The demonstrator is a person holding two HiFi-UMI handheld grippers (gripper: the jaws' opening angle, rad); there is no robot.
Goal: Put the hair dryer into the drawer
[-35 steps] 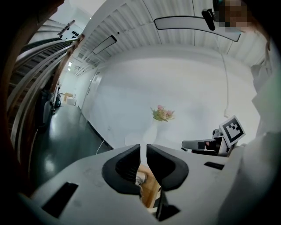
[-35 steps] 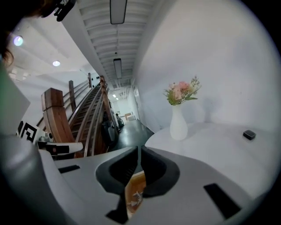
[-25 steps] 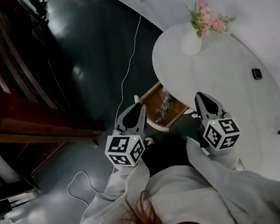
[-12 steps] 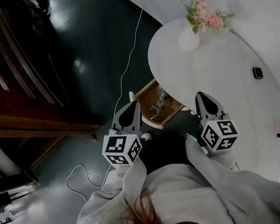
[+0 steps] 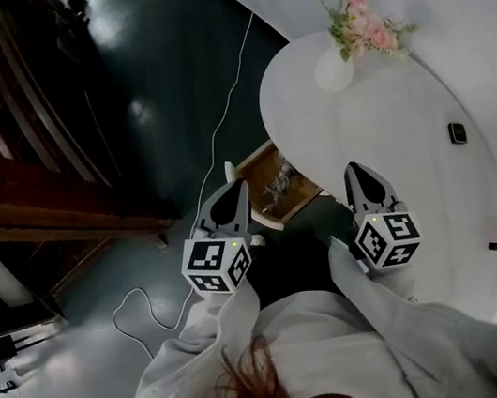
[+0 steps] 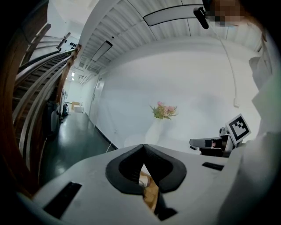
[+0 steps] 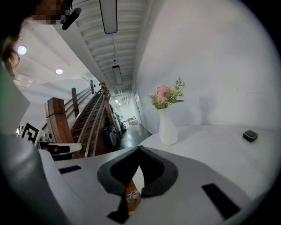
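The drawer (image 5: 255, 154), a shallow wooden one, stands pulled out from under the near edge of the round white worktop (image 5: 392, 149), over the dark floor (image 5: 160, 75). In it lies a pale greyish thing with a loose tangle beside it (image 5: 282, 181); it looks to be the hair dryer, though it shows too small to be sure. The left gripper (image 5: 229, 179) hangs just over the drawer's near left corner. In the left gripper view its fingers (image 6: 131, 165) meet at the tips and grip nothing, and through the slit under them show the drawer's wood (image 6: 151, 193) and a bit of the pale thing (image 6: 142, 179). The right gripper (image 5: 354, 168) is just beside the drawer's right end, at the worktop's edge. In the right gripper view its fingers (image 7: 153, 173) are together too, with nothing between them, and brown wood shows below (image 7: 131, 193). The two grippers are apart, side by side, both pointing away from the person in white sleeves. At the worktop's far side a white vase (image 5: 334, 73) holds pink flowers (image 5: 361, 28). A small dark block (image 5: 456, 131) lies well apart from it, toward the right. A thin white cable (image 5: 219, 141) runs across the floor past the drawer's left side, and wooden stairs (image 5: 27, 185) fill the left.
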